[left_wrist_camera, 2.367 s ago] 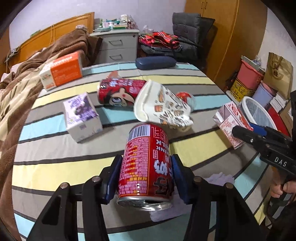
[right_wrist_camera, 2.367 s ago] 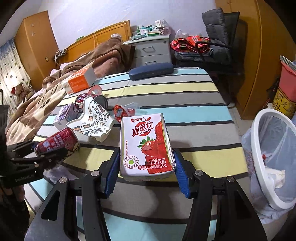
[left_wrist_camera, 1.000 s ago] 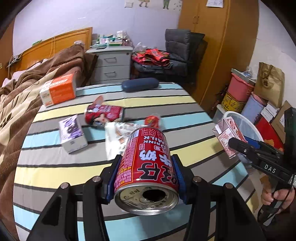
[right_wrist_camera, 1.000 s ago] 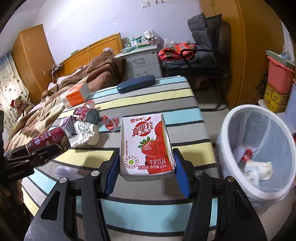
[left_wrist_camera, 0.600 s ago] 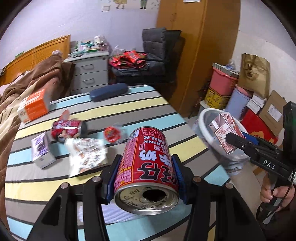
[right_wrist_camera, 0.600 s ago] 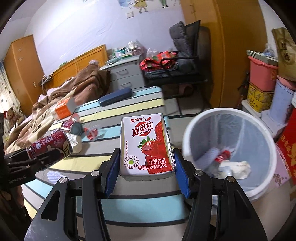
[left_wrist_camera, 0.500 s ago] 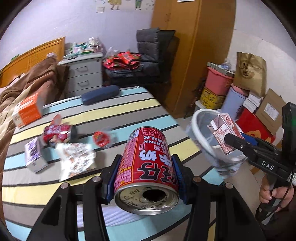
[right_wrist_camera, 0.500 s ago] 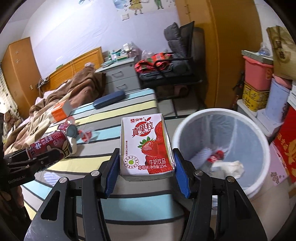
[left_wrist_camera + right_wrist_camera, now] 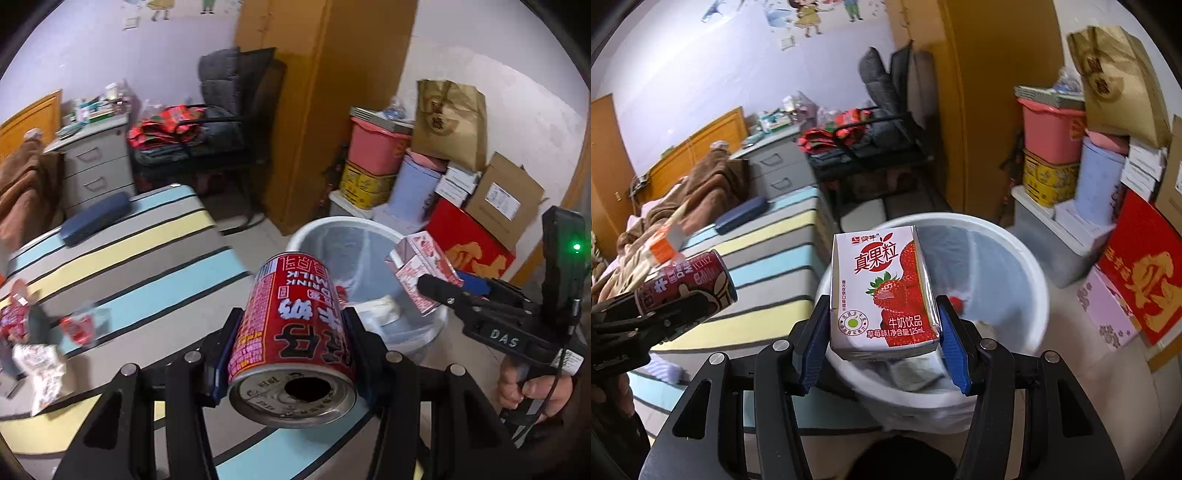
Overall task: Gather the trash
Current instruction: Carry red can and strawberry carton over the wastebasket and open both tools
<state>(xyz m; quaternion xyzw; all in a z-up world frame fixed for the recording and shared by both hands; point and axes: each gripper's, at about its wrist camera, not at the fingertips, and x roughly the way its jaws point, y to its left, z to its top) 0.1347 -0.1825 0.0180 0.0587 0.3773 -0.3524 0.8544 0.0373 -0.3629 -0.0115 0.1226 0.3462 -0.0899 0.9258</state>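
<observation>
My left gripper (image 9: 291, 354) is shut on a red milk-drink can (image 9: 295, 332), its opened top facing the camera, held above the striped bed's edge. Beyond the can stands a white bin (image 9: 332, 229) with a clear liner. My right gripper (image 9: 882, 332) is shut on a strawberry milk carton (image 9: 879, 288), held over the near rim of the bin (image 9: 1030, 266), which holds some trash. In the left wrist view the right gripper (image 9: 436, 280) and carton (image 9: 417, 266) hang over the bin's right side. The left gripper (image 9: 676, 314) with the can (image 9: 683, 277) shows at the left.
On the striped bed (image 9: 147, 258) lie a crumpled red wrapper (image 9: 79, 326), a patterned paper cup (image 9: 37, 365), another red can (image 9: 14, 314) and a dark blue case (image 9: 96, 218). Boxes, tubs and a paper bag (image 9: 447, 122) are stacked by the wall. A chair (image 9: 229, 110) stands behind.
Both grippers swung right, away from the bed and toward the bin, still holding the can and the carton. The bin now fills the middle of the right wrist view.
</observation>
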